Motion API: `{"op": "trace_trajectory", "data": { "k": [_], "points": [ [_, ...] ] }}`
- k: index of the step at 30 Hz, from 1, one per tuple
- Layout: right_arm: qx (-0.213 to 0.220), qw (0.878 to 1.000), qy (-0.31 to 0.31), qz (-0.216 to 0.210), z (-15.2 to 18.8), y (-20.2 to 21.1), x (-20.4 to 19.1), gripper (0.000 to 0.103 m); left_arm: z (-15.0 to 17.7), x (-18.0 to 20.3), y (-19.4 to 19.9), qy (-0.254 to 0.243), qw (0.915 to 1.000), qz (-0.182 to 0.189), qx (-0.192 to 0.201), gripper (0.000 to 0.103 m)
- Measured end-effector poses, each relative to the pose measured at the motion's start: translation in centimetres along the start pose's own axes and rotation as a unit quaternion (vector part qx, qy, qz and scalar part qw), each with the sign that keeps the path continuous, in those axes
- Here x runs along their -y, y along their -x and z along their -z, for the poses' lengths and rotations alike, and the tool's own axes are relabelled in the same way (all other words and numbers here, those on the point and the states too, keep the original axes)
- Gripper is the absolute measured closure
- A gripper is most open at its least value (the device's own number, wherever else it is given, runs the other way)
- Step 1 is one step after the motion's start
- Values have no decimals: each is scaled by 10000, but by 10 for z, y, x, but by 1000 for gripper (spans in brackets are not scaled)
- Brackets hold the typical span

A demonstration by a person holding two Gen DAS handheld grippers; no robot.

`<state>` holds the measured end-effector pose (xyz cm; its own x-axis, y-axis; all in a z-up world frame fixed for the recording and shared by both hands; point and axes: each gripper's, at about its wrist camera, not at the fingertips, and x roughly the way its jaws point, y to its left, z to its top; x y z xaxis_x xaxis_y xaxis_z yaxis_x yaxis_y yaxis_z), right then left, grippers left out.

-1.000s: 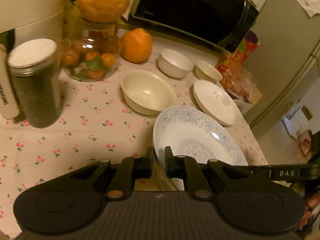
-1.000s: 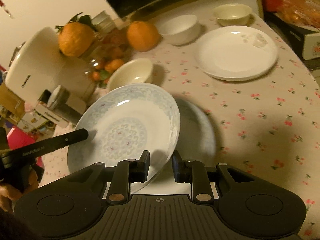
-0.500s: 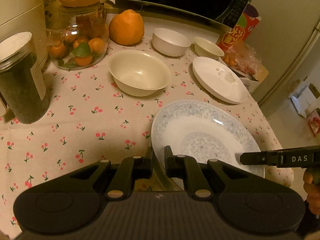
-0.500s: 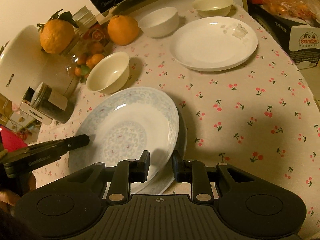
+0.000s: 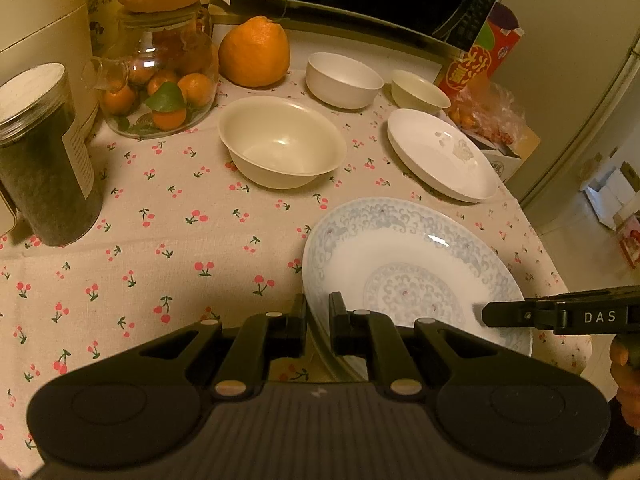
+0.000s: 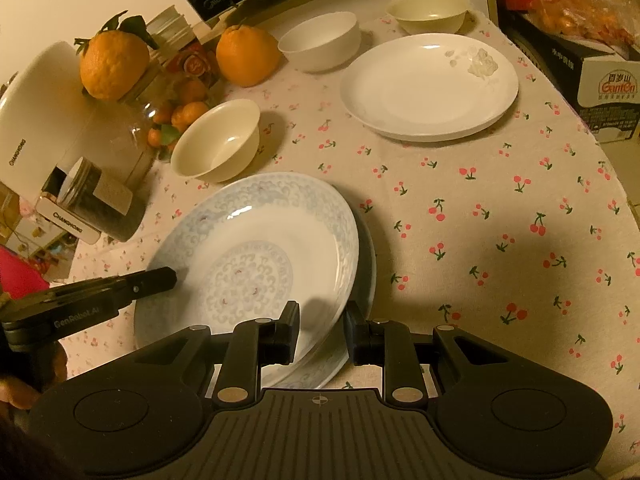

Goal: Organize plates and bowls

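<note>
The left gripper (image 5: 318, 314) has its fingers pinching the near rim of the patterned plate (image 5: 404, 264), one finger on each side of the edge. In the right wrist view that plate rests slightly tilted on a second plate (image 6: 366, 264) lying under it on the worktop (image 6: 500, 208). The right gripper (image 6: 320, 326) has its fingers spread on either side of the same rim, with a gap between each finger and the plate. Beyond the left fingers sits a cream bowl (image 5: 282, 142); farther off are a white bowl (image 5: 344, 78) and a small cream bowl (image 5: 420, 90). Ahead and to the right of them lies a white plate (image 5: 442, 156). Far left of the left fingers stands a dark jar (image 5: 44, 156).
</note>
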<state>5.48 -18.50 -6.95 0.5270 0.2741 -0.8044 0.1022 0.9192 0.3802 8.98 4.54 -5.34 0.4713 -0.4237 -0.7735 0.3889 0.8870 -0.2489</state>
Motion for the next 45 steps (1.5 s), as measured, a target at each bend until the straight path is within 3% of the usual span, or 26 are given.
{"op": "trace_trajectory", "data": {
  "k": [18,34,40,42,45],
  "points": [
    [-21,9989,405,249,-3,5,-11,80,1,10,-3,-241,9992,-281,-171,93],
    [-181,9961,668,552,-3,3,-13,79,3,27,-6,-825,9938,-701,-249,92],
    [-188,9961,682,517,-3,5,-13,77,2,25,-6,-734,9946,-675,-276,92],
    [-210,9965,636,494,-4,4,-12,77,2,25,-7,-687,9952,-623,-311,86],
    [-219,9975,484,467,-6,4,-7,64,1,25,-6,-632,9958,-591,-309,80]
  ]
}}
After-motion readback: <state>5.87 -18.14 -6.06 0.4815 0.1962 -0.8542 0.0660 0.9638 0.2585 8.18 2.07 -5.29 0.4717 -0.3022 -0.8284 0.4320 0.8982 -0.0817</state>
